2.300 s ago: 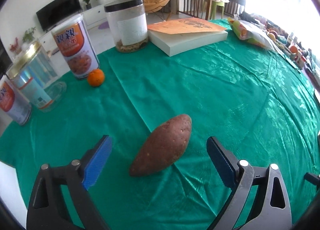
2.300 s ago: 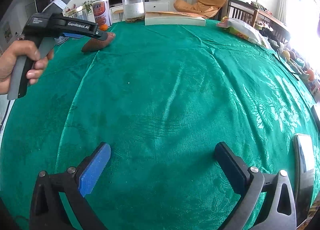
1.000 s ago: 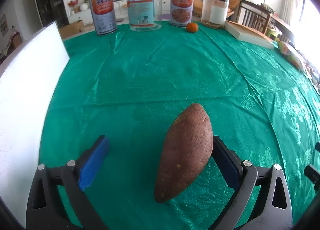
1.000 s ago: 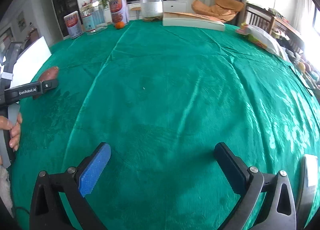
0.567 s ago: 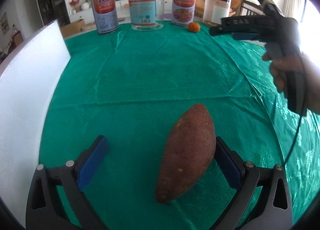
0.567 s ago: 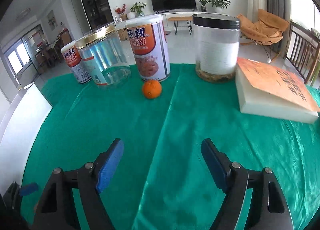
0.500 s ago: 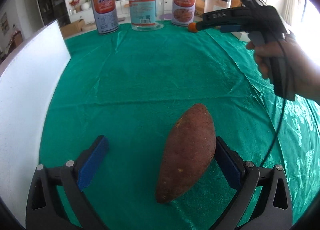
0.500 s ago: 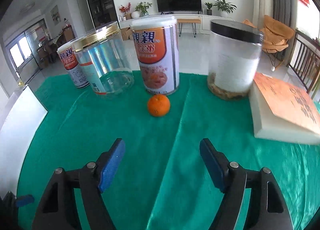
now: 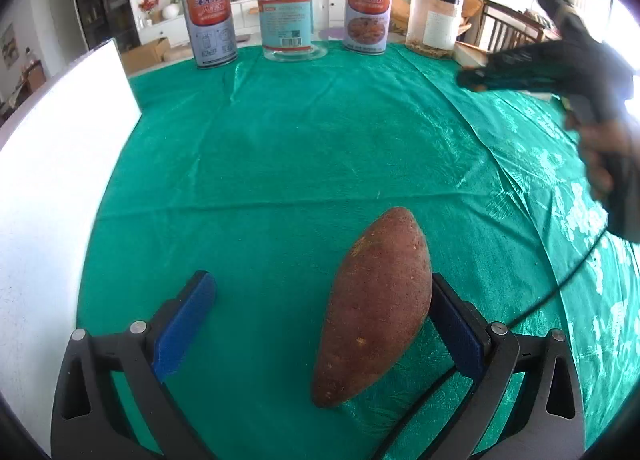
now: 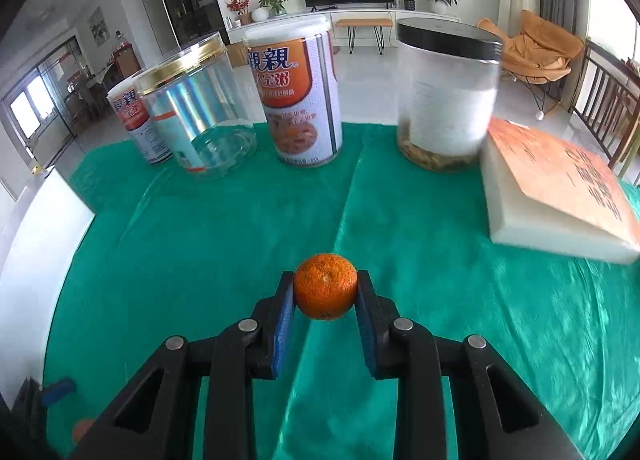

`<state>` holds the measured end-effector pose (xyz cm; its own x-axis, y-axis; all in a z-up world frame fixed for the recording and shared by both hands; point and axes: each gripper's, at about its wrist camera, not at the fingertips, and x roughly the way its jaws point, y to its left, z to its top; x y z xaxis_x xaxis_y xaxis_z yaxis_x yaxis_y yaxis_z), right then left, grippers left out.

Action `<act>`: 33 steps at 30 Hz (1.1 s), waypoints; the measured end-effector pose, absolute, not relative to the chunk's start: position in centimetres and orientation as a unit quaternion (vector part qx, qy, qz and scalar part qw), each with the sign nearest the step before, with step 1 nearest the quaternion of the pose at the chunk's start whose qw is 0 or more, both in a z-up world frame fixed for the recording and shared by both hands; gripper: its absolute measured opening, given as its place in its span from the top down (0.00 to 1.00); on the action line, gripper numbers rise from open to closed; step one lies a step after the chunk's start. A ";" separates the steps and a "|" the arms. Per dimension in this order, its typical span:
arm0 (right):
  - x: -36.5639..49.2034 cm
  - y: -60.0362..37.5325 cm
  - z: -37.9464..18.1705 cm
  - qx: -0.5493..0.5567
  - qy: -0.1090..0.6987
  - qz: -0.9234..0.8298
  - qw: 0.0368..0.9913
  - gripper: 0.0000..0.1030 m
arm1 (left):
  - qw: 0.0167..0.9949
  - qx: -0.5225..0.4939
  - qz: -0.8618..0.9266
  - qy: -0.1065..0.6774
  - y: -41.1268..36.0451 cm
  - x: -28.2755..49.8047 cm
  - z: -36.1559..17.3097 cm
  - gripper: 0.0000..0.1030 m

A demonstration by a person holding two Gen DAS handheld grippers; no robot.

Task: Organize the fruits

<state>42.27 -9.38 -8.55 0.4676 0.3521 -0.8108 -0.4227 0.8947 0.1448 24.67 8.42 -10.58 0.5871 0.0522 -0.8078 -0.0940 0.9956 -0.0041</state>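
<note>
Ahead of your right gripper, clamped on the mandarin: empty clear jar, "親親" can. Left gripper spread wide around the sweet potato.

Left wrist view: low over the tabletop, facing the row of cans and jars far off along the upper edge. Right wrist view: same facing, much nearer, those cans and jars filling the upper half. Shared: green cloth, containers, white board at left.
</note>
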 end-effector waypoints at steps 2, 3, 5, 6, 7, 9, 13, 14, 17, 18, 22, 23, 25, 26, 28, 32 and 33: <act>38.7 -12.3 -8.0 -0.045 0.472 0.213 0.854 0.71 | 0.891 -0.022 0.041 0.452 8.4 24.7 -10.6 0.01; 36.5 -13.4 -7.7 -0.049 0.473 0.205 0.855 0.71 | 0.891 -0.022 0.041 0.453 8.4 24.7 -10.6 0.01; 32.6 -15.3 -7.2 -0.057 0.474 0.185 0.859 0.71 | 0.890 -0.022 0.041 0.453 8.5 24.8 -10.6 0.01; 30.5 -16.2 -7.1 -0.056 0.474 0.180 0.860 0.71 | 0.890 -0.022 0.042 0.453 8.4 24.8 -10.6 0.01; 28.5 -16.7 -7.1 -0.049 0.475 0.175 0.861 0.71 | 0.890 -0.022 0.042 0.453 8.4 24.7 -10.6 0.01; 24.8 -17.6 -7.4 -0.035 0.474 0.169 0.863 0.71 | 0.890 -0.022 0.042 0.453 8.4 24.7 -10.6 0.01; 19.7 -16.6 -9.2 -0.020 0.467 0.156 0.870 0.71 | 0.890 -0.022 0.042 0.453 8.4 24.7 -10.6 0.01; 19.0 -16.2 -9.7 -0.027 0.463 0.153 0.873 0.71 | 0.890 -0.022 0.042 0.453 8.4 24.7 -10.6 0.01; 17.6 -15.2 -10.4 -0.044 0.443 0.150 0.883 0.69 | 0.890 -0.024 0.040 0.453 8.5 24.7 -10.6 0.01; 17.5 -15.2 -10.5 -0.042 0.443 0.155 0.882 0.68 | 0.890 -0.025 0.038 0.453 8.5 24.7 -10.6 0.01; 18.3 -17.0 -10.0 0.024 0.479 0.196 0.855 0.42 | 0.878 -0.011 -0.015 0.477 8.3 24.7 -10.2 0.01; 18.3 -17.5 -9.8 0.029 0.485 0.198 0.851 0.40 | 0.873 -0.015 -0.028 0.486 8.4 24.6 -10.0 0.02; 18.6 -18.1 -9.4 0.019 0.496 0.195 0.846 0.40 | 0.870 -0.037 -0.043 0.490 8.5 24.6 -9.7 0.02; 18.8 -18.1 -9.2 0.010 0.499 0.194 0.845 0.40 | 0.869 -0.043 -0.046 0.491 8.5 24.7 -9.6 0.03; 18.9 -17.5 -8.7 -0.005 0.500 0.198 0.843 0.40 | 0.868 -0.046 -0.038 0.494 8.6 25.1 -9.5 0.08; 19.6 -15.6 -9.2 -0.040 0.505 0.198 0.839 0.44 | 0.867 -0.058 -0.036 0.493 9.0 25.8 -9.0 0.53; 19.8 -15.3 -9.5 -0.042 0.507 0.195 0.838 0.50 | 0.867 -0.071 -0.043 0.491 9.2 25.8 -8.8 0.60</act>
<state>19.81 -15.28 -9.46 0.4090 0.2847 -0.8670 -0.3708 0.9200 0.1271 25.80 9.22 -8.78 0.5139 -0.1433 -0.8458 0.0046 0.9864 -0.1643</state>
